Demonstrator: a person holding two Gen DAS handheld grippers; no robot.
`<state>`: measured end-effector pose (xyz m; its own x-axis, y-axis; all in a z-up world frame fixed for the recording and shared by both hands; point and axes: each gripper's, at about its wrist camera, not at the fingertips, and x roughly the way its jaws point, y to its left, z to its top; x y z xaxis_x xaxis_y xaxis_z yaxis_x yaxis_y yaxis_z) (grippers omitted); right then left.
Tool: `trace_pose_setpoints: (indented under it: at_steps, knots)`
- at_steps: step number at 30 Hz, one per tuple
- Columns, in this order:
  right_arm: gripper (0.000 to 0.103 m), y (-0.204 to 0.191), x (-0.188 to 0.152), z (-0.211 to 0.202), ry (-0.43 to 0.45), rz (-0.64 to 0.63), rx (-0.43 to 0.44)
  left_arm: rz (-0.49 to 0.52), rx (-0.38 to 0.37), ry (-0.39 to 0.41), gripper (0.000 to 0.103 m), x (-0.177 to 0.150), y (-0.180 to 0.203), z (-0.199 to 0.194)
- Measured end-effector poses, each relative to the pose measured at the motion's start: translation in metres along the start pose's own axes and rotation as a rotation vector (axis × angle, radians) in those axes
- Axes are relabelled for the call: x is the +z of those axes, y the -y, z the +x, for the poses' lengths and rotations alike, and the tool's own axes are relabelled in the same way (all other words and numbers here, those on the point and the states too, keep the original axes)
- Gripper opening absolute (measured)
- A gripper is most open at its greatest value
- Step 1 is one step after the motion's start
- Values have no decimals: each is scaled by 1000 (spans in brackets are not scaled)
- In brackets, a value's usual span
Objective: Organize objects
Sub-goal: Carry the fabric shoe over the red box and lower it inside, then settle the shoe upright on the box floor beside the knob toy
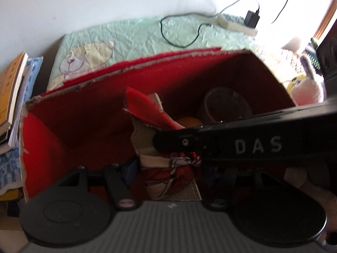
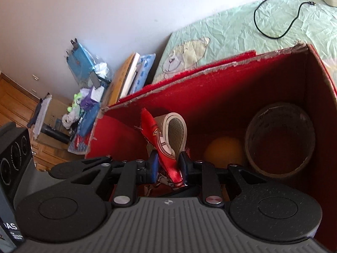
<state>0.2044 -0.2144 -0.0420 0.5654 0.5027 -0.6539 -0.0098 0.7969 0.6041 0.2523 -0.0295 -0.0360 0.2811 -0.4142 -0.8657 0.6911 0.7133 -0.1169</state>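
Observation:
A red cardboard box (image 1: 69,130) (image 2: 210,97) stands open on the bed. Inside it, a red patterned slipper (image 1: 168,168) (image 2: 168,147) with a beige sole stands on end. My right gripper (image 2: 168,166) is shut on the slipper's red upper inside the box. My left gripper (image 1: 168,168) also closes around the slipper's lower part; the right gripper's black arm (image 1: 242,141) crosses in front of it. A roll of brown tape (image 2: 280,139) (image 1: 225,103) and an orange ball (image 2: 223,154) (image 1: 189,122) lie in the box's right corner.
The box sits on a green quilt (image 1: 147,33) (image 2: 242,25) with a bear print. A power strip (image 1: 236,24) with a black adapter and cables lies at the back. Books (image 1: 10,92) (image 2: 124,80) are stacked left. Plush toys (image 1: 307,88) lie right.

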Motion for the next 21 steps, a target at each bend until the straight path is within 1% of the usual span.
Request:
trace_pose_setpoints:
  at_steps: [8, 9, 11, 13, 16, 18, 21]
  knots:
    - [22, -2, 2, 13, -78, 10, -104, -26, -29, -72, 61, 4, -5, 9]
    - [19, -3, 3, 15, -94, 6, -117, -30, -32, -77, 61, 4, -7, 10]
    - [9, -3, 3, 20, -116, 1, -114, -25, -39, -78, 68, 4, -6, 10]
    - [7, -2, 4, 21, -119, 1, -124, -26, -39, -71, 72, 4, -6, 8]
    - [7, 0, 4, 20, -107, 15, -140, -41, -40, -73, 73, 5, -9, 9]
    - [8, 5, 4, 19, -101, 48, -136, -42, -33, -66, 75, 5, -8, 8]
    - [14, 14, 4, 15, -81, 116, -124, -43, -20, -55, 79, 5, -8, 7]
